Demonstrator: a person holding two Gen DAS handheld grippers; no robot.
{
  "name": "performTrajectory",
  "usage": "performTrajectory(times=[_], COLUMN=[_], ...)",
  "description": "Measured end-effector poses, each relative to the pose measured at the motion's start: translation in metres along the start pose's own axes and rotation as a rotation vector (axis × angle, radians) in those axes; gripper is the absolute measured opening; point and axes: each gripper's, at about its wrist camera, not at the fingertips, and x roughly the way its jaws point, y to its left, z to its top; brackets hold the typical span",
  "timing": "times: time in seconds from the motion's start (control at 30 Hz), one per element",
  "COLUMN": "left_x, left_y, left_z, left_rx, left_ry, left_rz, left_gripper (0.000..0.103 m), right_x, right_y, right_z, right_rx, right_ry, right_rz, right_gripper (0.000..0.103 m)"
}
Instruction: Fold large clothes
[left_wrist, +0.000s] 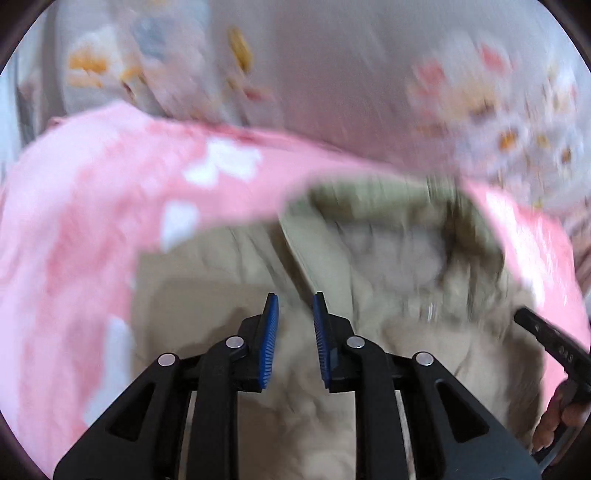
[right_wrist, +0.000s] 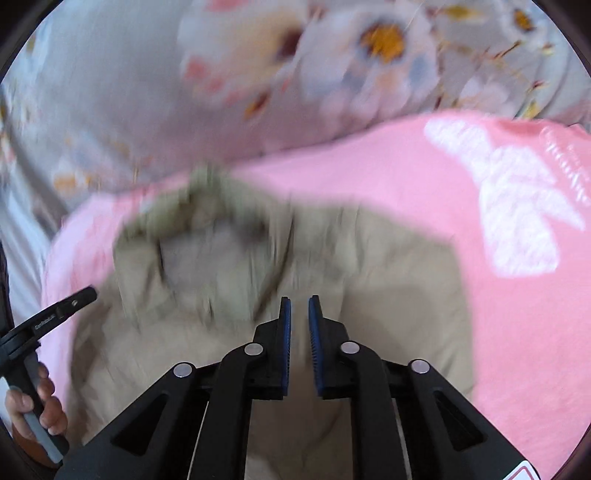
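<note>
A beige jacket (left_wrist: 388, 258) with a collar and zipper lies crumpled on a pink cloth (left_wrist: 74, 229) with white patches. It also shows in the right wrist view (right_wrist: 369, 266), on the same pink cloth (right_wrist: 406, 177). My left gripper (left_wrist: 294, 299) hovers over the jacket's lower part, jaws slightly apart with nothing visibly between them. My right gripper (right_wrist: 299, 301) is over the jacket's middle, jaws a narrow gap apart, also empty. Both views are motion-blurred.
A grey floral bedspread (left_wrist: 332, 74) lies behind the pink cloth, also in the right wrist view (right_wrist: 147, 92). The other gripper's handle and the person's hand show at the right edge (left_wrist: 554, 350) and at the left edge (right_wrist: 37, 332).
</note>
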Motion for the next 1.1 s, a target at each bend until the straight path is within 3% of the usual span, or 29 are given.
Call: performTrajectory(times=[0.03,0.1,0.17,0.3,0.4,0.47,0.53,0.77,0.83,1.1], left_x=[-0.005,-0.009,-0.004,0.047,0.097,0.113,0.117,0.089,0.087,0.09], left_y=[0.002,0.002,-0.004,-0.013,-0.018,-0.019,-0.02,-0.032,-0.036,-0.045], left_z=[0.014,0.057,0.091,0.127,0.115,0.101,0.084,0.027,0.011,-0.012], left_rx=[-0.022,-0.064,-0.103,-0.187,-0.192,-0.175,-0.158,0.004,0.049,0.123], left_ry=[-0.015,-0.057,-0.091,0.025,0.157,0.198,0.216,0.177,0.168,0.105], left_rz=[-0.019,-0.034,-0.007,-0.028,0.012,0.039,0.004,0.038,0.073,0.137], left_gripper=[0.02,0.038,0.043,0.043,0.043,0.043,0.042,0.042,0.042,0.043], right_x=[-0.002,0.001,0.011,0.054,0.09,0.105,0.105,0.083,0.083,0.103], right_y=[0.004,0.016,0.031,0.045,0.051,0.055,0.059,0.046,0.043,0.042], right_z=[0.015,0.048,0.08,0.109,0.106,0.096,0.079,0.031,0.023,0.002], right_rx=[0.017,0.036,0.053,0.139,0.116,0.07,0.007,-0.079,-0.109,-0.159], right_ry=[-0.019,-0.044,-0.078,-0.081,-0.01,0.046,0.077,0.112,0.117,0.126], right_rz=[0.026,0.073,0.059,0.027,-0.007,-0.008,0.018,0.028,-0.002,-0.062], right_gripper=[0.013,0.013,0.013,0.013,0.013,0.013,0.013,0.011,0.005,0.0])
